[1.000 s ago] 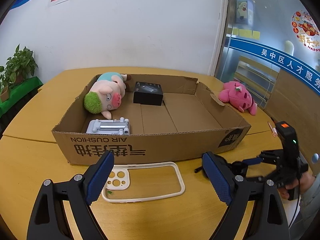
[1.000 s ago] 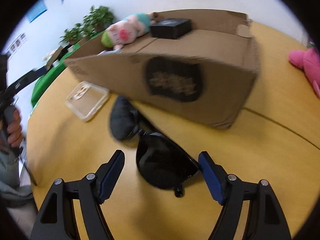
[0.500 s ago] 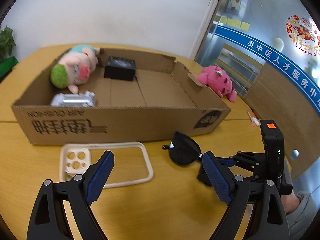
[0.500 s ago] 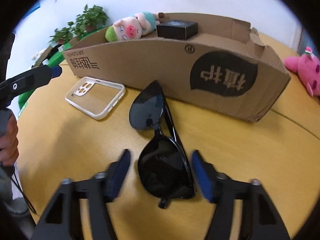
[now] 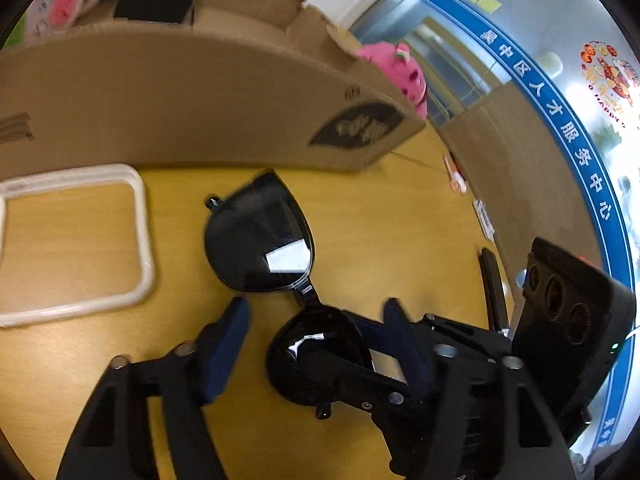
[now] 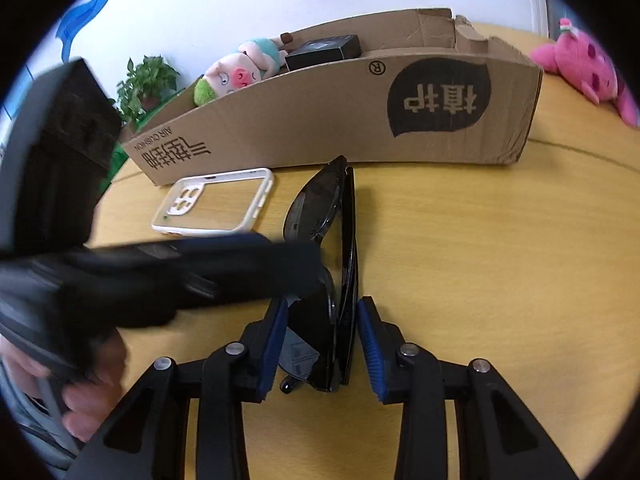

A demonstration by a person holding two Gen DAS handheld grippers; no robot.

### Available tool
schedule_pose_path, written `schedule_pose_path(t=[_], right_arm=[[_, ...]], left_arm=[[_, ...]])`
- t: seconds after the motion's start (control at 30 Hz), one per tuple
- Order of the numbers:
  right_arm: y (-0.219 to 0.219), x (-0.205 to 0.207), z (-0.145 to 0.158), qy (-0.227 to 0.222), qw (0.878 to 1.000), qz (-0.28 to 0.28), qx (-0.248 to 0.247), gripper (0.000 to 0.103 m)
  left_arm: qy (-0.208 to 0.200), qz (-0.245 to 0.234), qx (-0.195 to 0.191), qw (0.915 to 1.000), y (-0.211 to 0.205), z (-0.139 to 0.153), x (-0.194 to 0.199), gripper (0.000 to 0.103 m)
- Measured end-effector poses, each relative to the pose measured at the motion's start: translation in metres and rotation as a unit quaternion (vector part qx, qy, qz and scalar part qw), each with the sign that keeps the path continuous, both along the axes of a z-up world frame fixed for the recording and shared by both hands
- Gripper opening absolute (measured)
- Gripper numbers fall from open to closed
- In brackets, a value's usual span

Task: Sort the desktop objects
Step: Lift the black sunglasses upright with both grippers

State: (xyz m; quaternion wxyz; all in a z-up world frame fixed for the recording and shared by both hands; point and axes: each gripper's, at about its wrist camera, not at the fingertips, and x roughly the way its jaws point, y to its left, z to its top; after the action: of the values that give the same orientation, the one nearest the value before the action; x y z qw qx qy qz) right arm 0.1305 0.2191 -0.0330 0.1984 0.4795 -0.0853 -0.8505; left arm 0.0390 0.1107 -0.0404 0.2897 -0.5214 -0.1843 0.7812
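- On the desk (image 6: 480,260), just in front of the cardboard box (image 6: 320,120): folded sunglasses (image 6: 340,248), one end pointing at the box wall, the other lying between the blue pads of the right hand-held gripper (image 6: 323,308).
- Right jaws just now closing, down to a narrow gap; pads apparently touching the near lens on one side and the folded arm on the other, so counted as clenched on the sunglasses, though perhaps only lightly.
- Left hand-held gripper (image 5: 316,312) tilted down over the same near lens, jaws just now closing yet released: about half apart, with the lens and one right finger between them and neither pad touching the glasses.
- Beside the sunglasses, a white phone case (image 6: 262,200), flat on the desk and not yet sorted.
- Already inside the box: a plush pig (image 6: 236,76) and a small black box (image 6: 324,52). Outside, past the far corner, a pink plush toy (image 6: 580,64).
- Step in hand, by the look of it: picking up the sunglasses for the box.
- Next move likely calling for a firm squeeze on the frame, not on the lens face, then a lift high enough to clear the box wall; also room between the two crowded tools.
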Motion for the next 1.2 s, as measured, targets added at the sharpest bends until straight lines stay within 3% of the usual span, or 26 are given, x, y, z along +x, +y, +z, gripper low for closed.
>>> schedule_pose_path(t=[0.07, 0.23, 0.67, 0.83, 0.87, 0.9, 1.2], right_arm=[[0.001, 0.000, 0.000, 0.000, 1.000, 0.000, -0.003, 0.033], [-0.001, 0.004, 0.001, 0.005, 1.000, 0.007, 0.006, 0.033], [0.000, 0.005, 0.005, 0.004, 1.000, 0.009, -0.012, 0.033], [0.001, 0.005, 0.014, 0.013, 1.000, 0.007, -0.024, 0.033], [0.001, 0.005, 0.017, 0.018, 1.000, 0.007, -0.024, 0.030], [0.001, 0.004, 0.021, 0.022, 0.999, 0.010, -0.031, 0.019], [-0.001, -0.011, 0.050, 0.048, 0.998, 0.011, -0.033, 0.019]], left_arm=[[-0.003, -0.002, -0.008, 1.0000, 0.004, 0.000, 0.002, 0.044], [-0.013, 0.011, 0.002, 0.9999, 0.000, -0.001, 0.000, 0.041], [-0.004, 0.025, -0.017, 0.9995, 0.000, 0.006, -0.002, 0.032], [0.017, 0.029, -0.028, 0.9990, 0.000, 0.025, -0.002, 0.022], [0.023, 0.029, -0.036, 0.9987, 0.001, 0.029, -0.003, 0.021], [0.028, 0.029, -0.041, 0.9983, 0.000, 0.032, -0.004, 0.021], [0.048, 0.040, -0.045, 0.9970, -0.003, 0.061, -0.018, 0.021]])
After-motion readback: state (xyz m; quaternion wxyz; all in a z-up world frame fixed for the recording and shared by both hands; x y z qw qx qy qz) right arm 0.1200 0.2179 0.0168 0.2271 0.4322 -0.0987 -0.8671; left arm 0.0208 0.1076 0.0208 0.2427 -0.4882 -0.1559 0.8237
